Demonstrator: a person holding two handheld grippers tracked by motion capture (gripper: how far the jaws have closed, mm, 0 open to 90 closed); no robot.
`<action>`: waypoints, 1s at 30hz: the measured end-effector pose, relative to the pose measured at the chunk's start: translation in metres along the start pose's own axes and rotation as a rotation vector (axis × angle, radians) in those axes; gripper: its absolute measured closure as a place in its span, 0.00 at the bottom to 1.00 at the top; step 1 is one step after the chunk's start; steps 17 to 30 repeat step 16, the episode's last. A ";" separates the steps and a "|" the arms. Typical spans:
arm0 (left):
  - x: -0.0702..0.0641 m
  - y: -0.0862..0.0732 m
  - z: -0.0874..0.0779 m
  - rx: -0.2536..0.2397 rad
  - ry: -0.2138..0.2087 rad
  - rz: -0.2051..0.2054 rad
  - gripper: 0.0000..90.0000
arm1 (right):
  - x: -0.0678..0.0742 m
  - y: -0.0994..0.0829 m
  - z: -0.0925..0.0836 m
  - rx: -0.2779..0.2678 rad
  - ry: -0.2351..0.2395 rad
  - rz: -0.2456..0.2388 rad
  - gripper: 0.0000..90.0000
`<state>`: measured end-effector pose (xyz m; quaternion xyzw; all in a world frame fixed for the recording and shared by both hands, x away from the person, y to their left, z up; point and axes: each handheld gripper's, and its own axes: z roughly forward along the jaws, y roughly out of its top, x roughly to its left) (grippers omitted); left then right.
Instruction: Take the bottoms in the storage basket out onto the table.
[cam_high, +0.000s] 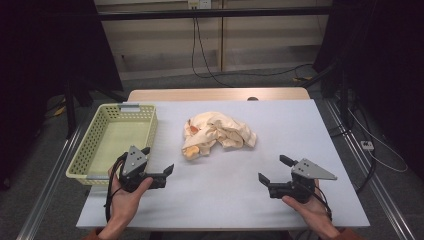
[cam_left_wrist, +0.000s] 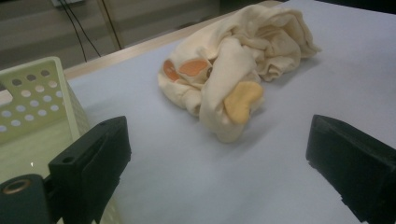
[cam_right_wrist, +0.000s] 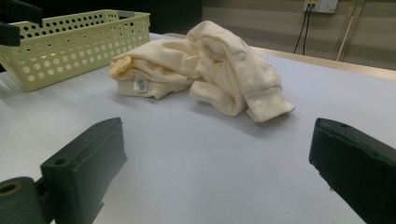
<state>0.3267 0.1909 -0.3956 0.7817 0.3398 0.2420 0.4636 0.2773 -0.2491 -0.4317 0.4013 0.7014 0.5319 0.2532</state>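
Observation:
A crumpled cream garment (cam_high: 217, 134) with orange patches lies bunched near the middle of the white table (cam_high: 280, 125). The left gripper view shows the garment (cam_left_wrist: 233, 70) ahead, its orange patches facing me. From the right gripper view the garment (cam_right_wrist: 201, 70) shows a label and snap cuffs. My left gripper (cam_high: 159, 161) is held open near the table's front left, beside the basket, jaws wide with nothing between them. My right gripper (cam_high: 275, 169) is open at the front right, also holding nothing. Both are well short of the garment.
A pale yellow-green perforated basket (cam_high: 92, 142) stands on the table's left side, with nothing visible inside; its wall (cam_left_wrist: 32, 100) is close beside my left jaw. It sits far left in the right gripper view (cam_right_wrist: 70, 44). Cables trail on the floor beyond the table.

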 end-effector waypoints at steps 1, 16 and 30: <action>0.000 -0.001 -0.001 -0.001 -0.003 0.000 0.08 | 0.000 0.000 0.000 0.000 0.000 0.000 0.04; -0.001 -0.019 -0.003 -0.014 0.027 -0.045 0.08 | 0.000 0.000 0.000 0.001 0.000 -0.003 0.04; -0.001 -0.019 -0.003 -0.014 0.027 -0.045 0.08 | 0.000 0.000 0.000 0.001 0.000 -0.003 0.04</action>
